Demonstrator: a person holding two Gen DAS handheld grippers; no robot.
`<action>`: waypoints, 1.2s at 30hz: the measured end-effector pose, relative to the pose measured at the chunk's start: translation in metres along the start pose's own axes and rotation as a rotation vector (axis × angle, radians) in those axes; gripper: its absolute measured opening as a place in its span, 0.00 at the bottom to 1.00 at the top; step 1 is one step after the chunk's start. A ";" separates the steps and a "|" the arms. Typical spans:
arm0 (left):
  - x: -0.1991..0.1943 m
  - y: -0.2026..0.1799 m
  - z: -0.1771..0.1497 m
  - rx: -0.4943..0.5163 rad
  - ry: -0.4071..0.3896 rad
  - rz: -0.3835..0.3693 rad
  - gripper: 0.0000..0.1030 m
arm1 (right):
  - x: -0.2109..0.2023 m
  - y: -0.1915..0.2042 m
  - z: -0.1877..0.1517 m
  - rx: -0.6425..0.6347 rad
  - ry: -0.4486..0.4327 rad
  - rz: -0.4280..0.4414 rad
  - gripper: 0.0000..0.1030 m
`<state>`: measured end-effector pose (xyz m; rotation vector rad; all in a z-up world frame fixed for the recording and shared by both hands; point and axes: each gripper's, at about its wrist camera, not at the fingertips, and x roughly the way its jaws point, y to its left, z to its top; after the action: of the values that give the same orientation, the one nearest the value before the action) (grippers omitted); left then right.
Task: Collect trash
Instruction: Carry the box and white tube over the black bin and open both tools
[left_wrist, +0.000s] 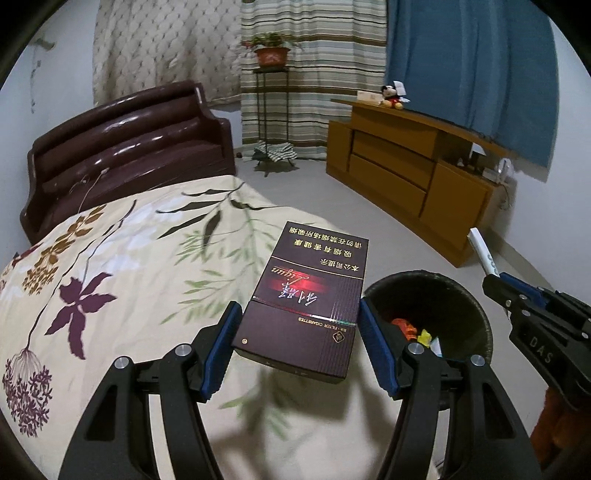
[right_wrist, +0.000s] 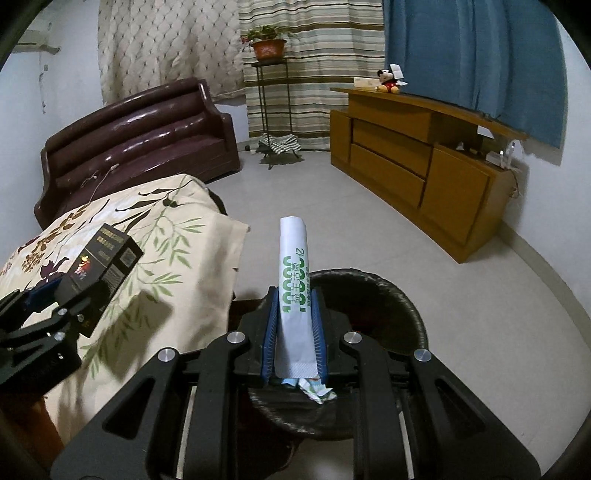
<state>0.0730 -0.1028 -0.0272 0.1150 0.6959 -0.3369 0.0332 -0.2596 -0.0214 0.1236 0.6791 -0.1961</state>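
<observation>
My left gripper is shut on a dark maroon cigarette box and holds it above the floral table cover, just left of the black trash bin. The box also shows in the right wrist view. My right gripper is shut on a white packet with green print, held upright over the trash bin. The packet's tip shows in the left wrist view. The bin holds orange, yellow and white scraps.
A floral cloth covers the table on the left. A maroon sofa stands behind it. A wooden cabinet with a Mickey toy lines the right wall. A plant stand stands by the curtains. Grey floor lies between.
</observation>
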 end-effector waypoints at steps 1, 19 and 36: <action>0.002 -0.004 0.000 0.004 0.002 -0.002 0.61 | 0.000 -0.004 0.000 0.003 -0.002 -0.003 0.17; 0.038 -0.066 0.014 0.077 0.018 -0.007 0.61 | 0.014 -0.046 -0.007 0.052 0.005 -0.052 0.17; 0.054 -0.075 0.020 0.066 0.041 0.009 0.71 | 0.024 -0.064 -0.011 0.101 0.002 -0.093 0.40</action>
<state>0.0983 -0.1915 -0.0465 0.1881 0.7248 -0.3493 0.0308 -0.3229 -0.0484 0.1893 0.6774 -0.3199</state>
